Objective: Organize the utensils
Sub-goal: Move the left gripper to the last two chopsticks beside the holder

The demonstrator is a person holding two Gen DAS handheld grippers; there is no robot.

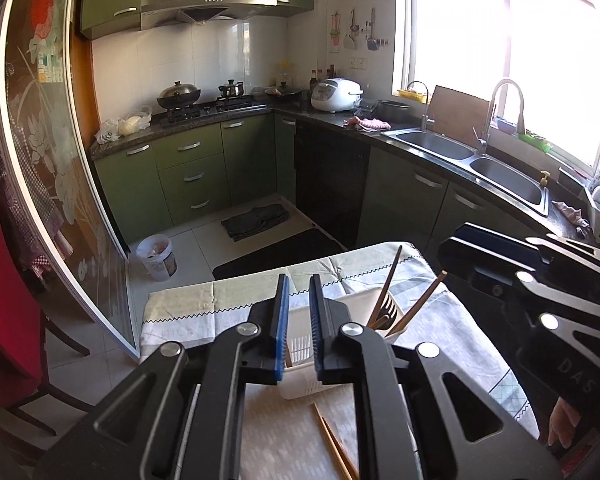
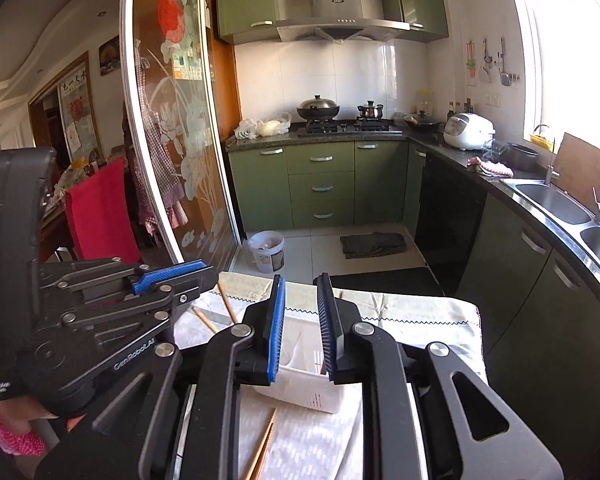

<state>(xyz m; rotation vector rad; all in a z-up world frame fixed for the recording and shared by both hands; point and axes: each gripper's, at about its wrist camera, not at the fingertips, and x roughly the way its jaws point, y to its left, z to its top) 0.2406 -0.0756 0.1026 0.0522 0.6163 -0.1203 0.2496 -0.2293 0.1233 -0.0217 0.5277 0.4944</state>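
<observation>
Green-cabinet kitchen; cloth-covered surface [image 1: 188, 304] near. White utensil basket [image 1: 300, 320] sits mid-surface, already holding upright chopsticks [image 1: 420, 304] and a fork. Loose chopsticks [image 1: 336, 444] lie nearest, presumably next. Left tongs [image 1: 299, 326] and right tongs [image 2: 302, 330] slightly parted, grasping nothing.

The white basket [image 1: 300, 344] sits in the middle of the bench [image 1: 180, 312], right in front of both grippers. Tall chopsticks [image 1: 416, 304] are seen sticking up from its right part. Loose chopsticks [image 1: 332, 440] lie on the near cloth. Bare cloth is seen left of the basket.
</observation>
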